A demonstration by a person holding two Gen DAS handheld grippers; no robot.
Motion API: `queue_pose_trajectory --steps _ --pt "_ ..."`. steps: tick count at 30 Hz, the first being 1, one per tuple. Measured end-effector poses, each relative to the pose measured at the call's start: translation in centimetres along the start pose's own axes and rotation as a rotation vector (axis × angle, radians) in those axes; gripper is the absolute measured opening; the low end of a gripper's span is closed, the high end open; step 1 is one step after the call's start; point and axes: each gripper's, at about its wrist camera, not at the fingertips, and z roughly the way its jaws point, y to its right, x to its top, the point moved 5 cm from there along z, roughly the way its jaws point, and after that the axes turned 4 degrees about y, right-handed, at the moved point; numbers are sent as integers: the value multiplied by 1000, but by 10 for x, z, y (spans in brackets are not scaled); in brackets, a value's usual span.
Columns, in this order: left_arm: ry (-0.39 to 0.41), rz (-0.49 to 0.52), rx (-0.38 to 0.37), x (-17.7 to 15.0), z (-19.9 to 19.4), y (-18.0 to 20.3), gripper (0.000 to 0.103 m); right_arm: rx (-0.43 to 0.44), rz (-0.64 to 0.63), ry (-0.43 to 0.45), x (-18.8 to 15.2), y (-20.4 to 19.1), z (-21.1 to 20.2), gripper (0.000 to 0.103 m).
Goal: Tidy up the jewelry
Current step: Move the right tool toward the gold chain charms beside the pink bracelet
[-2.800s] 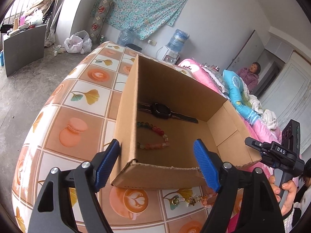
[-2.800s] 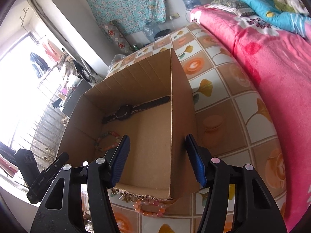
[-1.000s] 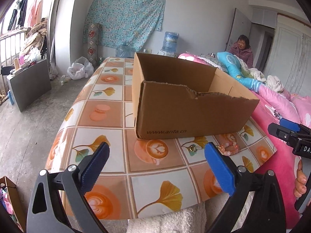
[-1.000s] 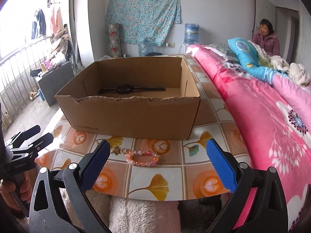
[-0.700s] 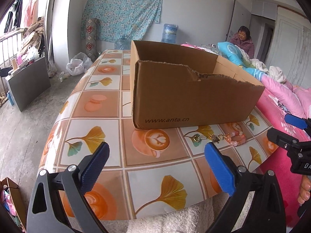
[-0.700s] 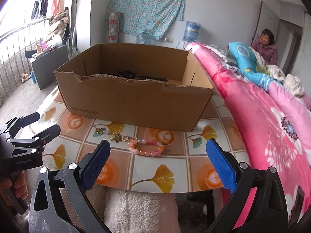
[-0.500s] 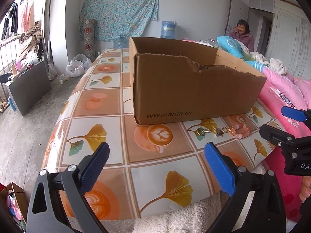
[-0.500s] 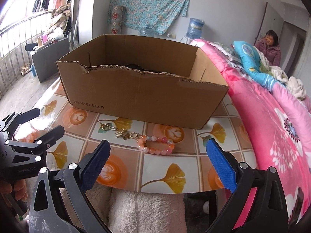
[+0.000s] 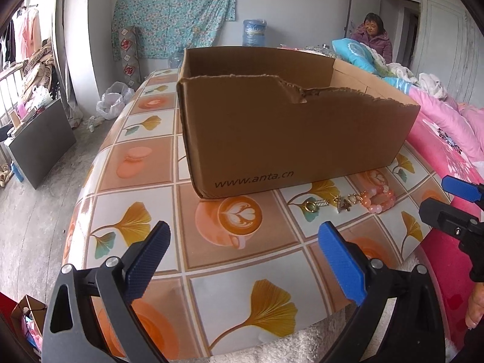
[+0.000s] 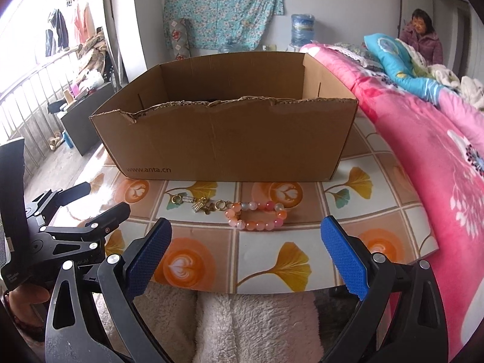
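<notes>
Both claws hang spread and empty at the tabletop's near edge

Low in the frame, the right claw [image 10: 245, 251] and left claw [image 9: 242, 258] gape wide over the patterned tabletop [image 10: 290, 266]. Just beyond, centre frame, a pink beaded bracelet [image 10: 257, 215] with a gold charm chain [image 10: 196, 204] lies flat before the open cardboard box [image 10: 224, 139]. The pink bed quilt [image 10: 438, 151] fills the right.

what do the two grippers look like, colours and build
Both are alike: the left gripper and right gripper have black plastic frames with triangular cut-outs and silver screw heads. Each finger ends in a flat blue pad with a fine dotted grip texture. In the right wrist view, the left gripper's black body carries small pale lettering too small to read. No cables show.
</notes>
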Motion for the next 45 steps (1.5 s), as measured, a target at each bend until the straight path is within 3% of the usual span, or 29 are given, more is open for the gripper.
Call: queue_pose_trajectory --steps 4,8,12,14,18,24,28,31,34,39,44,45 --pt "-13 -3 -3 -1 5 7 96 42 18 -1 -6 9 0 89" --pt "-12 23 5 -2 7 13 96 81 24 -22 -17 14 4 73" --pt "-2 12 -49 -2 6 17 96 124 -15 -52 -25 6 12 52" --pt "12 19 -67 -1 4 20 94 152 -28 -59 -27 2 16 47" --pt "41 58 -92 5 4 29 83 213 -46 -67 -26 -9 23 35" --pt "32 114 -116 11 15 38 56 273 -68 -90 -26 -23 38 22" --pt "26 128 -138 12 20 43 41 274 -80 -85 -18 -24 45 19" --pt "13 126 -155 11 25 47 36 253 -98 -62 -12 -21 44 19" --pt "9 144 -149 9 29 50 35 212 -137 -41 -8 -17 41 20" --pt "-7 132 -153 9 36 51 35 157 -273 -42 -11 -24 48 29" --pt "-8 130 -142 10 39 49 35 121 -385 -43 -15 -31 50 29" --pt "-8 127 -140 10 39 48 35 118 -388 -43 -16 -32 49 24"
